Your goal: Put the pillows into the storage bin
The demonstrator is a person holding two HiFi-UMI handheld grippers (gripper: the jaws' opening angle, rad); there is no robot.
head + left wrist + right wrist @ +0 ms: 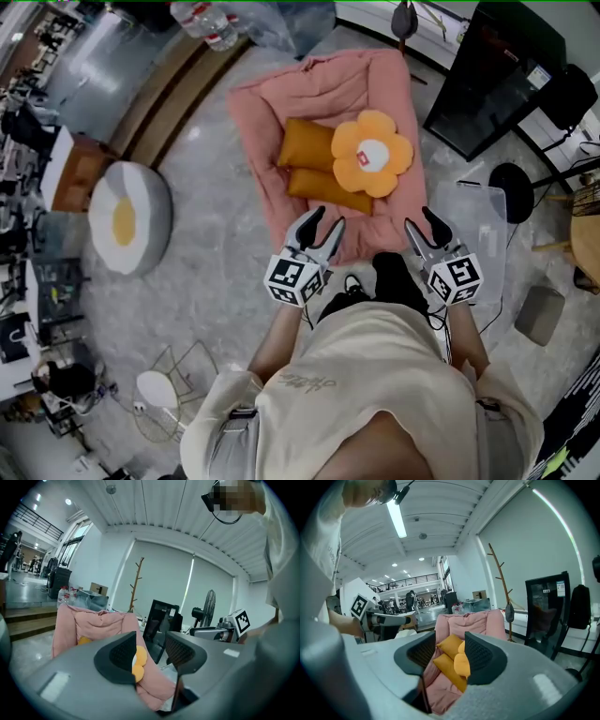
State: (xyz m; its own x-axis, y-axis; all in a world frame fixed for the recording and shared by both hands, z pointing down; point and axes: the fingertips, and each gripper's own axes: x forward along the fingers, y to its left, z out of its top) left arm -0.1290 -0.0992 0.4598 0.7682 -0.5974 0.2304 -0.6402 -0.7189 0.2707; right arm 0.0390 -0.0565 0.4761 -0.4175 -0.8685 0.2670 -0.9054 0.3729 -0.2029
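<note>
On the floor in front of me lies a pink padded mat [281, 103]. Two orange oblong pillows [305, 143] rest on it, with an orange flower-shaped pillow [372, 155] lying over them. A clear plastic bin [486, 217] stands on the floor to the right of the mat. My left gripper [323, 228] hovers open over the mat's near edge with nothing between its jaws. My right gripper [425, 225] is open and empty just off the mat's near right corner. In the right gripper view the orange pillows [449, 645] show between the jaws, well ahead of them.
A round fried-egg cushion [129, 217] lies at the left. A black cabinet [497, 75] and a fan base [512, 180] stand at the right behind the bin. A wire rack [183, 375] sits near my left foot. Wooden steps [178, 94] run at the upper left.
</note>
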